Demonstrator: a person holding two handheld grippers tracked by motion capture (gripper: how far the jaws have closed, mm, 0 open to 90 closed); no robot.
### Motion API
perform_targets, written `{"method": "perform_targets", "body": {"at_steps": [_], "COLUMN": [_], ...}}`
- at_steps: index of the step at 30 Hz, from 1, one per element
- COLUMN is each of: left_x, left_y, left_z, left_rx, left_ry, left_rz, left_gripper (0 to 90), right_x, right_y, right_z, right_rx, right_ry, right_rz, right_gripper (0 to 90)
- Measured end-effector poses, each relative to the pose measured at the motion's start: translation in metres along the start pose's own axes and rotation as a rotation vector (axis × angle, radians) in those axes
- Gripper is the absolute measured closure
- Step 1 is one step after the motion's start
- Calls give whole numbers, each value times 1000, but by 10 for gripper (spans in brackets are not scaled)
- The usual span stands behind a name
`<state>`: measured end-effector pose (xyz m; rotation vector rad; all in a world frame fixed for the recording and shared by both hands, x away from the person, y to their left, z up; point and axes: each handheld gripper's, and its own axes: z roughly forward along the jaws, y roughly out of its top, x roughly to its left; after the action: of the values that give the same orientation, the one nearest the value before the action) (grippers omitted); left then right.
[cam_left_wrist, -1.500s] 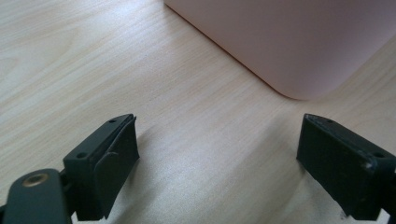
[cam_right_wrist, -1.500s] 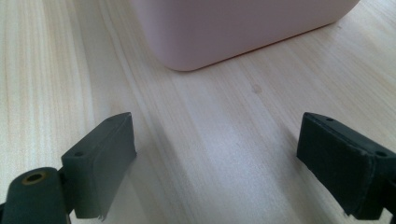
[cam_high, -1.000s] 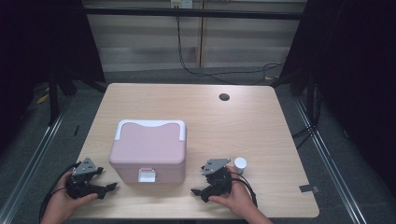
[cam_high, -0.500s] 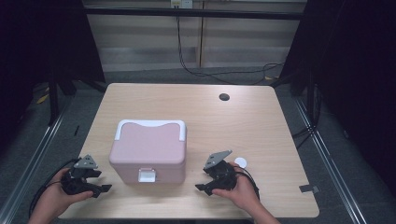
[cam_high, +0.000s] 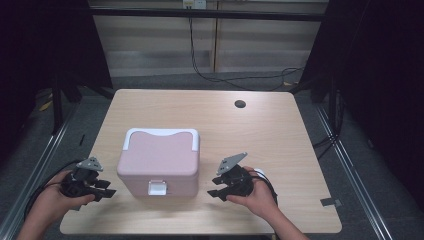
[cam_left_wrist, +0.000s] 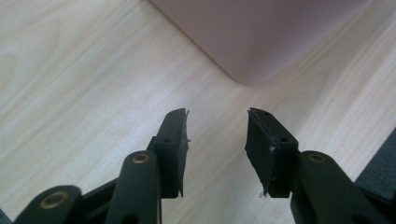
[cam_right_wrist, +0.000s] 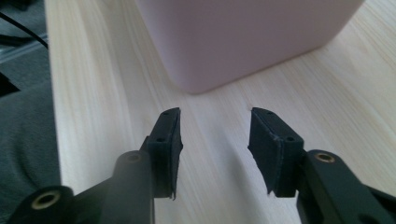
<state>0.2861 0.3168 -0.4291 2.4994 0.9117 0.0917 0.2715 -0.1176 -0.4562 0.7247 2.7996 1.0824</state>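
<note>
A pink box (cam_high: 159, 162) with a white-trimmed lid and a white front latch (cam_high: 159, 188) stands on the wooden table (cam_high: 210, 120). My left gripper (cam_high: 107, 192) hovers left of the box's front corner, pointing toward it. My right gripper (cam_high: 214, 192) hovers on the box's right side, also pointing at it. In the left gripper view the left gripper (cam_left_wrist: 217, 116) is open above bare wood, with the box (cam_left_wrist: 261, 32) just ahead. The right gripper view shows the right gripper (cam_right_wrist: 215, 114) likewise, with the box (cam_right_wrist: 243, 32) close in front. Both pairs of jaws have just been closing with nothing between them.
A small white round object (cam_high: 261, 171) lies on the table behind my right hand, partly hidden by it. A dark round hole (cam_high: 240, 104) marks the far right of the tabletop. The table's front edge runs just below both hands.
Both grippers have lifted a little off the table beside the box, and both pairs of jaws have narrowed. The box has not moved.
</note>
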Motion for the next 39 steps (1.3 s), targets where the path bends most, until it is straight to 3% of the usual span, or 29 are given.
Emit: {"method": "perform_targets", "body": {"at_steps": [3, 5, 7, 9, 11, 14, 19, 27, 30, 39], "left_x": [2, 4, 6, 6, 6, 5, 1, -6, -6, -9], "left_y": [7, 11, 14, 17, 20, 26, 36, 48, 50, 60], "left_z": [-7, -11, -15, -19, -22, -24, -25, -23, -21, -14], "left_rx": [31, 45, 54, 63, 68, 72, 71, 38, 55, 26], "left_ry": [0, 7, 2, -12, -40, -72, -89, -112, -100, -101], "left_rz": [-3, 1, -7, -8, -42, -45, -28, 2, 6, 9], "left_gripper": [665, 712, 762, 817, 885, 900, 900, 900, 900, 900], "right_x": [0, -1, -2, -3, -3, -4, -3, 1, 3, -1], "right_y": [7, 12, 15, 18, 20, 23, 30, 41, 42, 39], "right_z": [-3, -6, -8, -9, -10, -11, -9, -9, -9, -7], "right_rx": [15, 18, 36, 53, 65, 81, 99, 51, 45, 58], "right_ry": [-19, -34, -20, -26, -19, 2, 17, 50, 52, 30], "right_rz": [-19, -12, 18, 12, 26, 40, 30, 20, 24, 22], "right_gripper": [628, 695, 733, 771, 814, 900, 900, 900, 900, 900]}}
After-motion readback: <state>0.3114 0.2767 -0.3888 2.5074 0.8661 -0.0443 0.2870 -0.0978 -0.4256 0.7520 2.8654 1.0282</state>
